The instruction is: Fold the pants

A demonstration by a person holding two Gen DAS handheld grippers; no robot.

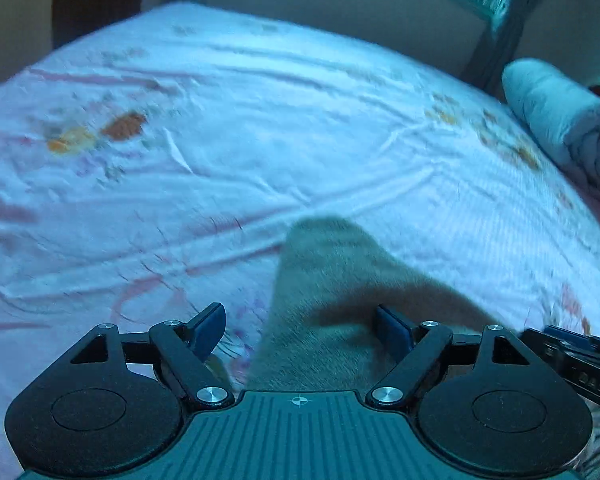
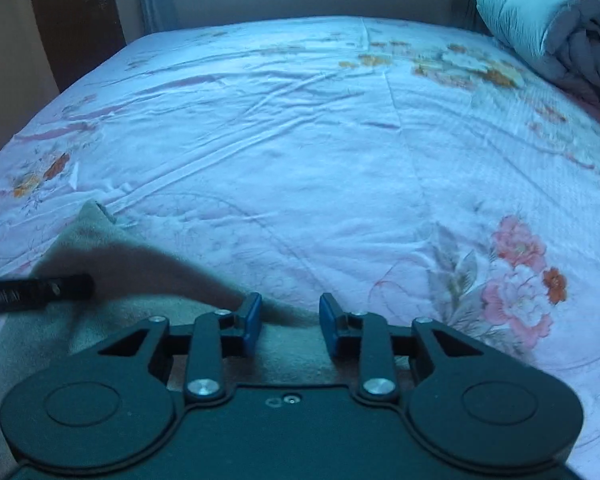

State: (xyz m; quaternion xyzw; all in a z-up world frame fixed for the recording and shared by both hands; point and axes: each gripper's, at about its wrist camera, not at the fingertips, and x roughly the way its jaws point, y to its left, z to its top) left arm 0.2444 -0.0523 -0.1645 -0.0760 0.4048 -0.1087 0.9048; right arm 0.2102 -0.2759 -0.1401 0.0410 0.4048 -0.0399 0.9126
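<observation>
Your left hand-held gripper (image 1: 300, 330) hangs over the bed (image 1: 340, 132) with its blue pads (image 1: 210, 330) spread wide apart. The grey-beige pants (image 1: 332, 280) lie on the floral bedsheet (image 1: 180, 184) right below it, a tapering end of the cloth reaching away from you toward the middle of the bed. The fabric passes under the gap between the pads, but neither pad presses on it; a dark shadow falls across the cloth by the right-hand pad. This view is blurred, so finer folds in the cloth cannot be made out.

Your right hand-held gripper (image 2: 290, 322) has its pads (image 2: 252, 320) a modest way apart, nothing clamped between them. In its view the pants (image 2: 112, 248) spread out to the lower left, their edge running beneath the fingers, with one corner pointing up the sheet (image 2: 300, 140). The tip of your left tool (image 2: 40, 290) shows at the left edge, over the shadowed part of the cloth; in the left wrist view, the right tool (image 1: 572, 354) pokes in at the right edge in turn.

A rolled pale quilt (image 2: 540, 28) sits at the far right corner of the bed, well apart from the pants.
</observation>
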